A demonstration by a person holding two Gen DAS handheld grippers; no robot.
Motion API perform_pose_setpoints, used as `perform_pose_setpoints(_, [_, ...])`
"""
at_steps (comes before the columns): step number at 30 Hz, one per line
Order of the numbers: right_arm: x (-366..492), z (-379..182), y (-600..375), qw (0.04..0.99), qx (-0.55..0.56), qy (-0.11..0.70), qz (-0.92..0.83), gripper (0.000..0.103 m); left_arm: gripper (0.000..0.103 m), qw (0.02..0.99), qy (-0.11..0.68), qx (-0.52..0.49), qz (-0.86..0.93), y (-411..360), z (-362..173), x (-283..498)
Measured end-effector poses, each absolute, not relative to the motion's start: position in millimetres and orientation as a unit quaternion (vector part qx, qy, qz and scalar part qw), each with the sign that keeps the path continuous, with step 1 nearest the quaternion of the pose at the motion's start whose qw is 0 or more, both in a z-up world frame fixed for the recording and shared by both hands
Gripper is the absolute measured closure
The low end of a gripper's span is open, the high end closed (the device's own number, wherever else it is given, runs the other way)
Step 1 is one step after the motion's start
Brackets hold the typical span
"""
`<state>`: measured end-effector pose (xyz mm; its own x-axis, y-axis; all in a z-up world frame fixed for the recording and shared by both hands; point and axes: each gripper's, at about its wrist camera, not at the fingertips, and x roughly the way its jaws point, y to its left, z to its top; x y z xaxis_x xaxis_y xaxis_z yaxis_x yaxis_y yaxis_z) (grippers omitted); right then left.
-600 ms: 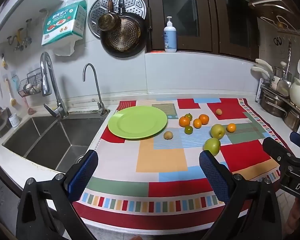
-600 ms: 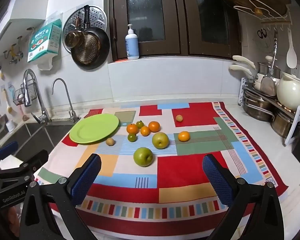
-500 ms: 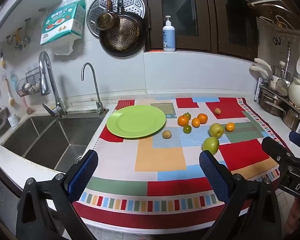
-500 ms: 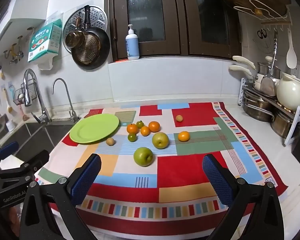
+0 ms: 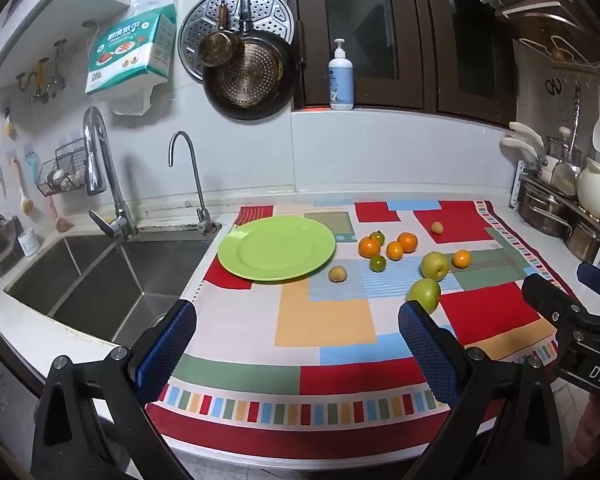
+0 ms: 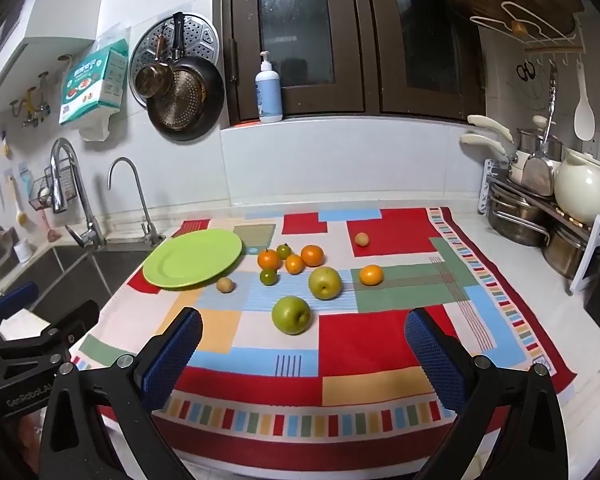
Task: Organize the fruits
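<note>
An empty green plate [image 5: 276, 247] [image 6: 193, 257] lies on a patchwork cloth beside the sink. To its right lie loose fruits: a green apple [image 6: 291, 314] [image 5: 425, 294], a yellow-green apple [image 6: 325, 282] [image 5: 434, 265], several small oranges such as one [image 6: 312, 255], two small green citrus, one [image 6: 268, 277], and two small tan fruits, one [image 6: 225, 284]. My left gripper [image 5: 296, 344] is open and empty above the cloth's front edge. My right gripper [image 6: 302, 354] is open and empty, just short of the green apple.
A double sink [image 5: 96, 276] with two taps lies left of the cloth. A rack with pots and a white jug [image 6: 580, 196] stands at the right. Pans hang on the back wall. A soap bottle [image 6: 269, 94] stands on the ledge.
Both grippers have drifted very slightly; the view shifts a little. Nothing was grasped or moved.
</note>
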<state>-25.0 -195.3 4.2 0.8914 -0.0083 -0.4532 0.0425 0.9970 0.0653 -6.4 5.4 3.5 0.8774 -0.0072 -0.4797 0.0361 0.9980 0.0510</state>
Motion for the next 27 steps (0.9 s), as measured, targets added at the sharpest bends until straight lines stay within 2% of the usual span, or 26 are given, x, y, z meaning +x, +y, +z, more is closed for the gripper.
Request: perform_pose_setpoints(27, [-19.5, -0.7, -187.2, 0.974, 0.031, 0.226, -0.01, 0.001, 0.0, 0.972, 0.233, 0.028, -0.011, 4.2, 10.2, -10.6])
